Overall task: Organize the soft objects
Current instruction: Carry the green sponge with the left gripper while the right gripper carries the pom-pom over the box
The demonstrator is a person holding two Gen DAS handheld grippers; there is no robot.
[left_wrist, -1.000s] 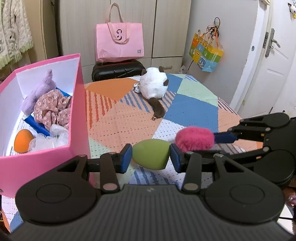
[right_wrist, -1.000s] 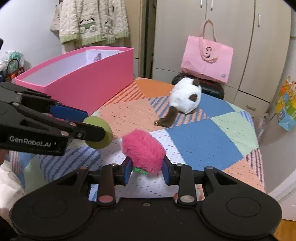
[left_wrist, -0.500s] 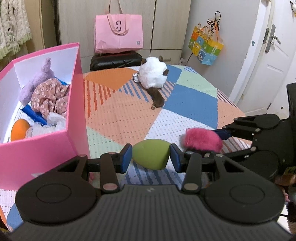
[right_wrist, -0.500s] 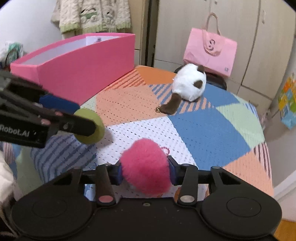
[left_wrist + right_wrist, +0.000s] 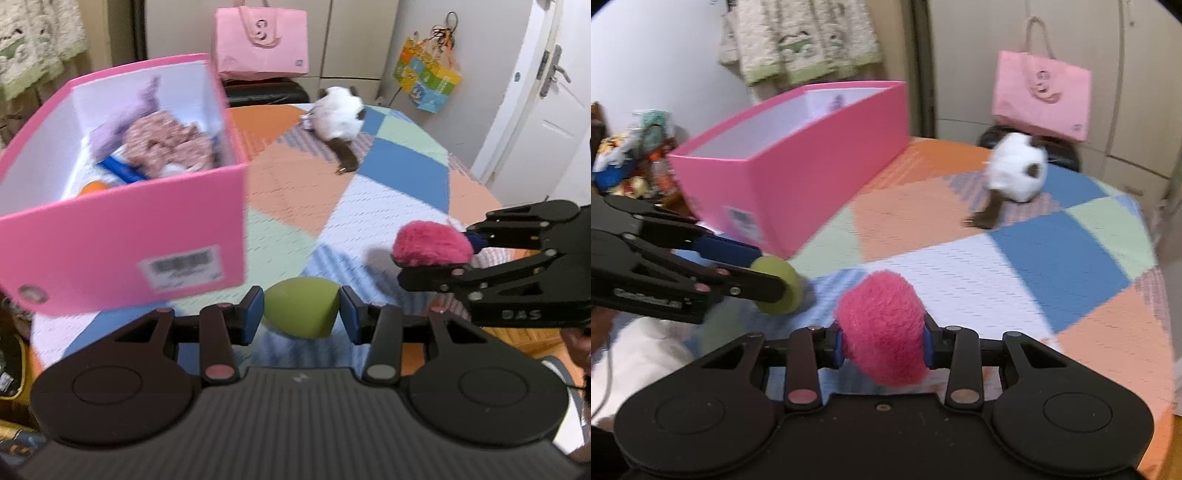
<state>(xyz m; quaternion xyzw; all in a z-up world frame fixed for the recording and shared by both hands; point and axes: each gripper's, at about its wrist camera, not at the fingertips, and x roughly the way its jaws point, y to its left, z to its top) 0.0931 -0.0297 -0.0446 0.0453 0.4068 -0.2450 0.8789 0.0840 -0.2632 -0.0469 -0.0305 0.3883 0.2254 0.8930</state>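
My left gripper [image 5: 301, 314] is shut on a green egg-shaped sponge [image 5: 301, 312] and holds it above the table near the front. It also shows in the right wrist view [image 5: 777, 286]. My right gripper [image 5: 882, 345] is shut on a fluffy pink pom-pom [image 5: 882, 328], held above the table to the right of the sponge; it shows in the left wrist view [image 5: 430, 245] too. A pink box [image 5: 122, 240] stands at the left with several soft items inside. A white and brown plush [image 5: 338, 118] lies at the far side of the table.
The table has a patchwork cloth [image 5: 295, 177] of orange, blue, green and white. A pink tote bag [image 5: 262, 40] sits on a black suitcase [image 5: 264, 92] behind the table. Clutter [image 5: 628, 158] lies left of the box. A white door [image 5: 546, 103] is at the right.
Both grippers have pulled back and lifted with their objects. The left wrist view has swung so the pink box's front wall now fills the left side.
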